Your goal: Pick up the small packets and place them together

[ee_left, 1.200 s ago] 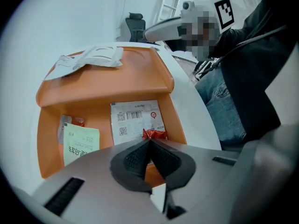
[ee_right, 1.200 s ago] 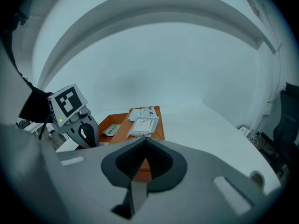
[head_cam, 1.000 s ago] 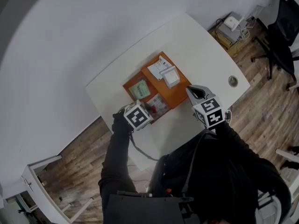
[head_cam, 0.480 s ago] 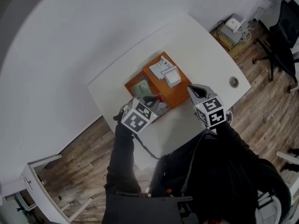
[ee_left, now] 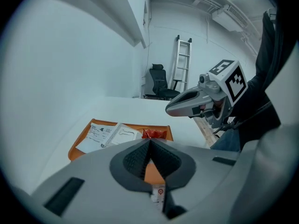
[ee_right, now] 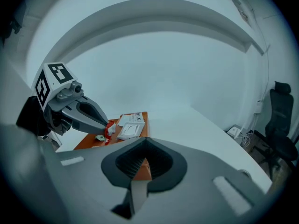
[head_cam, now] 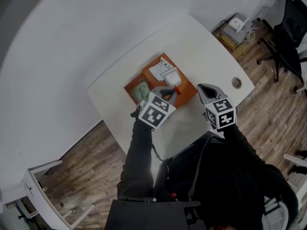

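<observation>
Note left gripper (head_cam: 170, 91) pinched fully together on red packet (ee_right: 107, 130), held above orange tray (head_cam: 184, 97) near white packets (head_cam: 163, 72). Note right gripper (head_cam: 202, 89) closed, empty, beside tray. Treat packet as light, limp, probably slippery; pinch flat sealed edge, not filled middle.

- The white packets (head_cam: 163, 71) on the orange tray (head_cam: 186, 96) have print — too tiny to read.
- The cubes (head_cam: 156, 113) show black-and-white squares — no words.

Office — white desk (head_cam: 201, 47), swivel chair (head_cam: 290, 30).
</observation>
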Motion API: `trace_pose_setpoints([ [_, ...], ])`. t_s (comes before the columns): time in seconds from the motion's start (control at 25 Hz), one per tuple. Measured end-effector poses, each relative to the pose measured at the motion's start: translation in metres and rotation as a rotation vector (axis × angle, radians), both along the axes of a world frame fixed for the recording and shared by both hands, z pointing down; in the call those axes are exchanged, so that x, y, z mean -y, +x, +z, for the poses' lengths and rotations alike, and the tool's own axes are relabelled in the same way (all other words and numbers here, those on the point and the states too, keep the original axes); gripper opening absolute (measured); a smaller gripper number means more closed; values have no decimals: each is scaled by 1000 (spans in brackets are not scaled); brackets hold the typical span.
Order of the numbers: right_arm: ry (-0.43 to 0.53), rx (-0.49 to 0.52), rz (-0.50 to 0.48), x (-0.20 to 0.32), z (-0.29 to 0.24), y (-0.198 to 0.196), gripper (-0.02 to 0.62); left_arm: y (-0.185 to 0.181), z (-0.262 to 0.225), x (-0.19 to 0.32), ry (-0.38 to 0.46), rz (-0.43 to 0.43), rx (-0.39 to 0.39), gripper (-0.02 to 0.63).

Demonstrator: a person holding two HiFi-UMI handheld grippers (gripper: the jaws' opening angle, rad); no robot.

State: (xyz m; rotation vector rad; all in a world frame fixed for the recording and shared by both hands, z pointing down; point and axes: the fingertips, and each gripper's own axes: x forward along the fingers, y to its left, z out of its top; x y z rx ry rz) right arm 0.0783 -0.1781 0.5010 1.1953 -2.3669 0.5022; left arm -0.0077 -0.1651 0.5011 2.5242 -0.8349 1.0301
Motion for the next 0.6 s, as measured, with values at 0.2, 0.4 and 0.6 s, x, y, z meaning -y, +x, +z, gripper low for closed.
trace_pose_setpoints([
  [0.2, 1, 3, 8, -2, -1, 9, 2, 20, 16, 3, -52, -33, -2, 2],
  [0.4, 0, 11, 21, 1, -1, 20, 2, 33, 25, 6, -74, -41, -15, 2],
  [0.6, -2, 12, 26, 5, 1, 24, 2, 32, 28, 12, -65, -67, -10, 8],
])
